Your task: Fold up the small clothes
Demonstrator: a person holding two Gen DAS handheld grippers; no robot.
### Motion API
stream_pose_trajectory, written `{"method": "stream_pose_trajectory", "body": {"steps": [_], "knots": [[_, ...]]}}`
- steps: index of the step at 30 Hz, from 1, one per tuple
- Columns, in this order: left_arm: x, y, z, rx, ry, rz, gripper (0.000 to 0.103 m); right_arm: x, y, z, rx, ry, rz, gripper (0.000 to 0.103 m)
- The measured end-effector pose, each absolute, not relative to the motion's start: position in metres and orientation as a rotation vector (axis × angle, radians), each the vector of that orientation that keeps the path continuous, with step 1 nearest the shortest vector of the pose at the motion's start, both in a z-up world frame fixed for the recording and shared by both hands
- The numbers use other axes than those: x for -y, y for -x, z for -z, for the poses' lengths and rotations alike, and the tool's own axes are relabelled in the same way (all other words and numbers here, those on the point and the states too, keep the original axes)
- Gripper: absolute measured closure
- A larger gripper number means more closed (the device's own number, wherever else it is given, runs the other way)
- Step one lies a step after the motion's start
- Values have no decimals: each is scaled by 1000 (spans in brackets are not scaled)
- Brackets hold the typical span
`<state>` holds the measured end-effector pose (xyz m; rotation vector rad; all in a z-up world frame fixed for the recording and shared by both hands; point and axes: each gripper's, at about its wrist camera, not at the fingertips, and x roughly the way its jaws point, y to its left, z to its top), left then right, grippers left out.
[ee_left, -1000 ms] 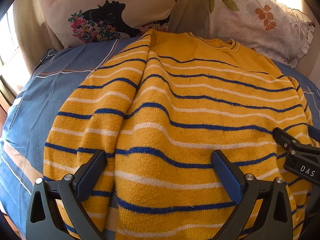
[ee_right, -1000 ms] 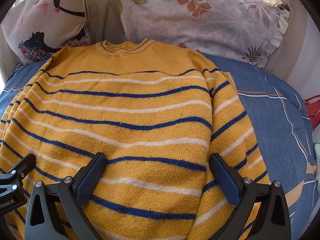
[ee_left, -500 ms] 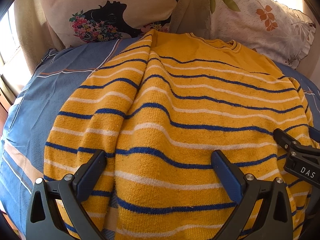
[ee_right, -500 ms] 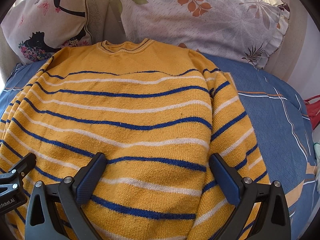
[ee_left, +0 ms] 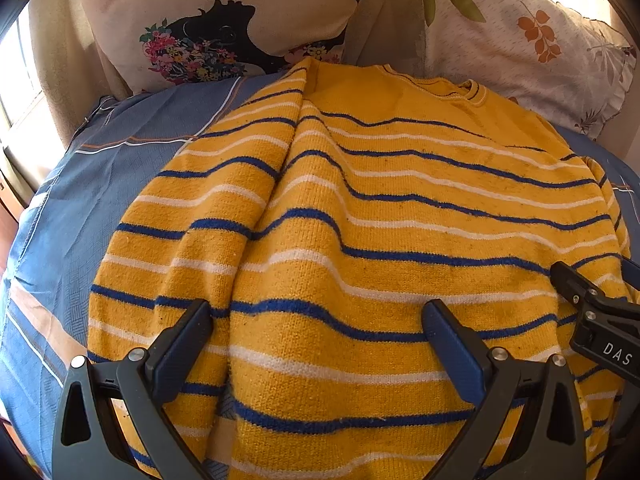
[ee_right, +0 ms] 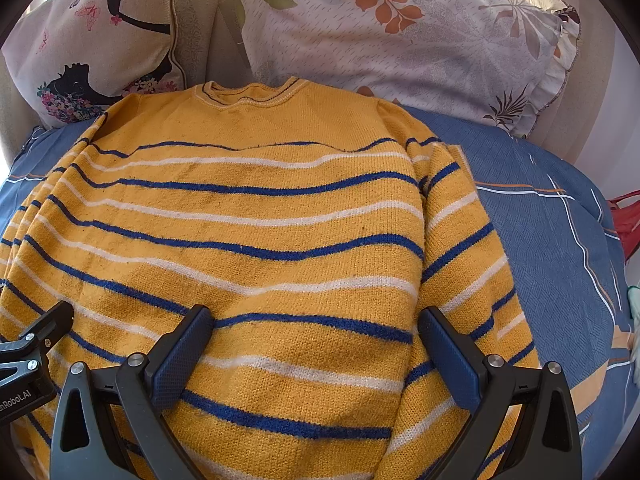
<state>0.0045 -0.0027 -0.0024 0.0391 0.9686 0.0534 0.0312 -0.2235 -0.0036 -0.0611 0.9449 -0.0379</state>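
**Sweater flat on bed, both grippers over its lower half**

Left wrist view: I see my left gripper with jaws spread wide, holding nothing, poised above the lower part of the yellow sweater. The sweater, striped blue and white, lies spread on the blue bedsheet with its collar at the far end, close to two pillows. The left sleeve lies folded in alongside the body, with a long crease where the two meet. The floral pillow sits behind on the left, the leaf-print pillow on the right. Part of my right gripper shows at the right edge, above the sweater.

Right wrist view: the right gripper also has its jaws wide apart and empty, above the sweater near the hem. The right sleeve lies along the body's side, on the bedsheet. Collar just reaches the leaf-print pillow. A piece of the left gripper enters at the left edge. I cannot tell whether either gripper touches the knit.
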Motion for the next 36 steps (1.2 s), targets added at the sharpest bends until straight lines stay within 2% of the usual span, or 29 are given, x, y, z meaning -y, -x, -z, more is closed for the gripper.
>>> {"method": "stream_pose_trajectory", "body": {"steps": [36], "knots": [[-6, -5, -1, -935, 20, -100, 0, 224, -32, 4, -947, 61, 36, 0]]}}
